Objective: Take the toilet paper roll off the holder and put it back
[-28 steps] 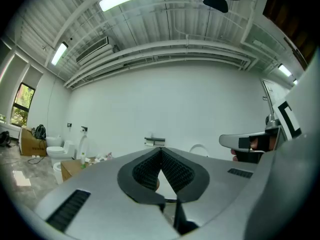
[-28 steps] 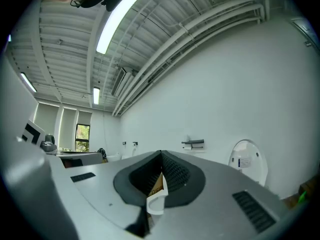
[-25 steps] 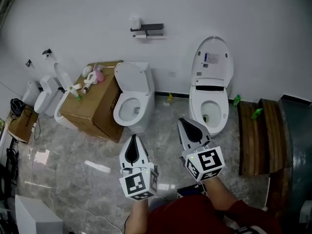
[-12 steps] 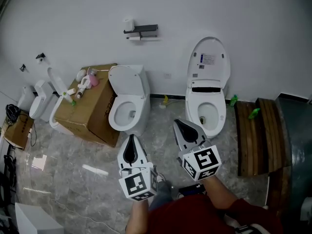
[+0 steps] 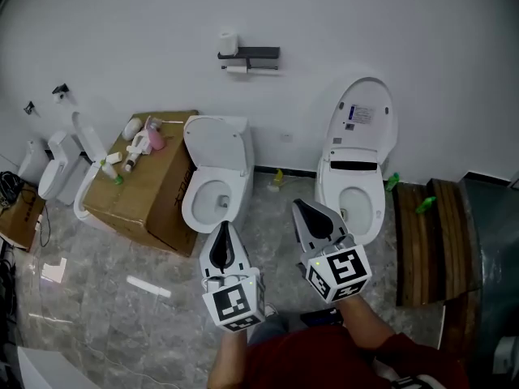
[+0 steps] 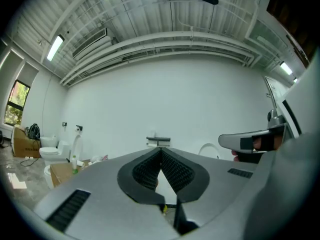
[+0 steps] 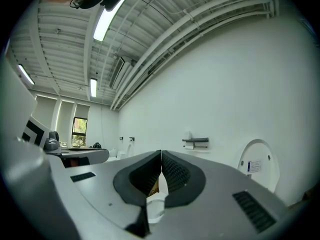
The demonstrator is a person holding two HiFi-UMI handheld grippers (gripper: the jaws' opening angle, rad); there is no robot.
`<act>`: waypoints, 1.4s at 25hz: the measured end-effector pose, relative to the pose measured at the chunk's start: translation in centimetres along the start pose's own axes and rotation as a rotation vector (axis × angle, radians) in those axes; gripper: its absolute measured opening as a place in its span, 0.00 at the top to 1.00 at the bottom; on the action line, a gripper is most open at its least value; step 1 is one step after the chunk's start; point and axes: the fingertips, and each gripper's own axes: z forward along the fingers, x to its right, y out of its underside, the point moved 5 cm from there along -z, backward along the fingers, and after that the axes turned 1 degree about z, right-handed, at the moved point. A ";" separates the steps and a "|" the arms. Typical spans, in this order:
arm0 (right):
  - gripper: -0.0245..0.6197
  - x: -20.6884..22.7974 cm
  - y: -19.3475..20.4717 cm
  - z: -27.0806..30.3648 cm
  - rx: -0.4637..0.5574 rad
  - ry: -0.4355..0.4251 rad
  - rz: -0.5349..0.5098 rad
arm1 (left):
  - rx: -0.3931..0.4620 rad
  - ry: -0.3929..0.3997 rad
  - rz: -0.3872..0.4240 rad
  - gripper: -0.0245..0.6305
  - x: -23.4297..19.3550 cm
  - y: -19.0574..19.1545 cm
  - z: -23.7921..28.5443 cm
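Shifted right in head view since half second back: toilet (image 5: pixel 212 177), wall holder (image 5: pixel 253 53); grippers barely moved. Left gripper (image 5: pixel 223 228) jaws closed, empty; right gripper (image 5: pixel 302 206) likewise (tips meeting). Toilet paper roll (image 5: pixel 236 69) hangs under holder, well beyond both.

The grey plastic left gripper (image 5: pixel 221 230) has its black ribbed pads (image 6: pixel 174 171) pressed together at the tips, with nothing between them. The matching right gripper (image 5: pixel 300 207), just beside it and slightly ahead, is likewise closed and empty. Both point forward, away from the person's red sleeve (image 5: pixel 401 348).
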 end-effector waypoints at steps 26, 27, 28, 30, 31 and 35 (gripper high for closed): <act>0.93 2.4 1.9 16.7 -0.012 0.057 0.004 | 0.013 0.062 -0.009 0.94 -7.6 1.0 15.9; 0.93 3.0 1.7 17.5 -0.008 0.056 0.004 | 0.013 0.063 -0.008 0.94 -7.4 1.1 16.9; 0.93 3.7 1.5 18.4 -0.006 0.055 0.004 | 0.013 0.064 -0.007 0.94 -7.3 1.0 18.0; 0.93 5.4 1.0 20.1 -0.003 0.053 0.002 | 0.012 0.064 -0.010 0.94 -6.8 0.7 20.4; 0.93 6.3 0.8 20.9 0.000 0.054 0.002 | 0.012 0.063 -0.012 0.94 -6.5 0.5 21.7; 0.93 10.0 0.2 24.4 0.002 0.052 0.010 | 0.016 0.061 -0.002 0.94 -5.5 0.3 26.7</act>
